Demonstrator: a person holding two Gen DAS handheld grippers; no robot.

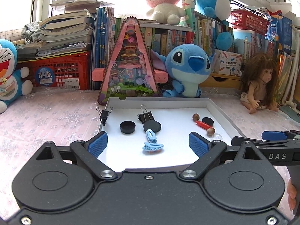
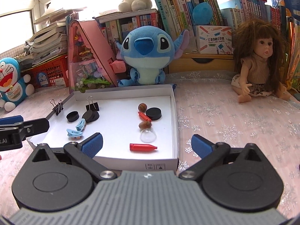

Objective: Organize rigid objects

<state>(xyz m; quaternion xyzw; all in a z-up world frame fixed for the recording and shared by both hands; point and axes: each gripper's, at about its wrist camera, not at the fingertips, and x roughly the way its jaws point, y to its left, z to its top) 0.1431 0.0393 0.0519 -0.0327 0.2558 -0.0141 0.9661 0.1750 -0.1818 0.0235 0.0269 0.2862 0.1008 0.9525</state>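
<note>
A white shallow box (image 1: pixel 120 99) (image 2: pixel 174 112) lies on the pink cloth and holds small items. On its left lie two blue hair clips (image 1: pixel 152 142) (image 2: pixel 76 130), black discs (image 1: pixel 127 127) (image 2: pixel 72 116) and a black binder clip (image 1: pixel 145 115) (image 2: pixel 92 106); another binder clip (image 1: pixel 104 114) (image 2: pixel 57 106) grips the left wall. On its right lie two acorns, a black puck (image 2: pixel 153 113), a clear dome (image 2: pixel 148 135) and red cone pieces (image 2: pixel 142 147) (image 1: pixel 203 125). My left gripper (image 1: pixel 148 145) is open and empty over the box's near edge. My right gripper (image 2: pixel 147 144) is open and empty at the box's near right corner.
A Stitch plush (image 1: pixel 187 71) (image 2: pixel 146 56), a pink triangular dollhouse (image 1: pixel 129 61) and a red crate (image 1: pixel 60 71) stand behind the box. A doll (image 2: pixel 262 63) sits at the right, a Doraemon plush (image 2: pixel 11 80) at the left. Books line the back.
</note>
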